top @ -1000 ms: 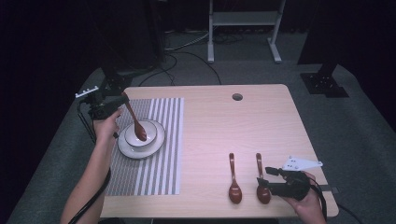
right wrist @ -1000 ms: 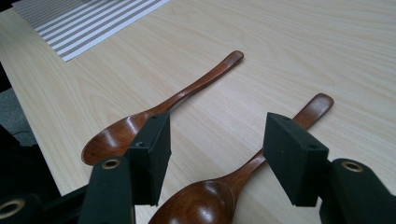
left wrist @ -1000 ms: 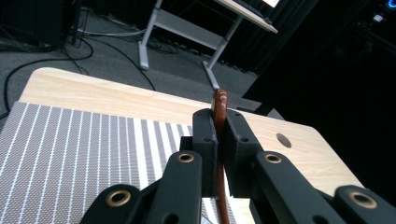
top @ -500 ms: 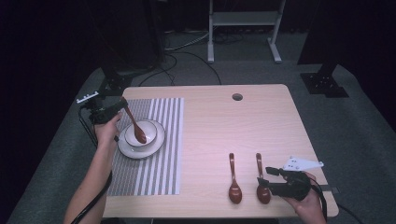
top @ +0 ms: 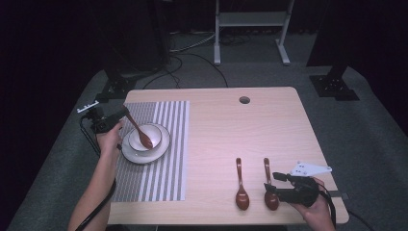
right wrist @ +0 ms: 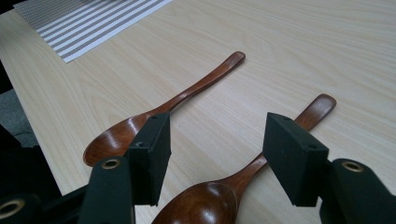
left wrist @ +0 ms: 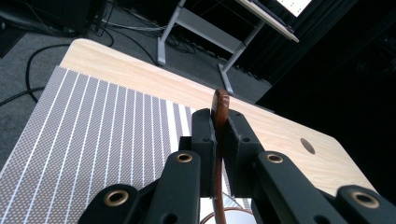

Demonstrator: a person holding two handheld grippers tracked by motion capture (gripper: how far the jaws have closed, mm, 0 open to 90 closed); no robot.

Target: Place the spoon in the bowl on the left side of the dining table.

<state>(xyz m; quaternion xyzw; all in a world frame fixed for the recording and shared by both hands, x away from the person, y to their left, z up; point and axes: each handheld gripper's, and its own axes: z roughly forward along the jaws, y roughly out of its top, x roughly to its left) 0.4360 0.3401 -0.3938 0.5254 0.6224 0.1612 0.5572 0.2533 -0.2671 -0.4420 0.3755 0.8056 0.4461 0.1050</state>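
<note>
Lower than a second ago, our left gripper (top: 111,121) now rests the held wooden spoon (top: 139,133) in the bowl (top: 155,133), jaws pinched on its handle. We judge release comes next. Right of the bowl: pale wooden table (top: 216,139), striped woven mat (top: 163,178), two glossy brown spoons (top: 241,185). Our right gripper (top: 270,183) waits, jaws wide, over the nearer spoon (right wrist: 219,193).

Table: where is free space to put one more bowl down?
The table's middle is bare wood, between the striped mat and the two loose spoons, up to the round hole. The mat below the bowl is free too. It is crowded around the right gripper.
</note>
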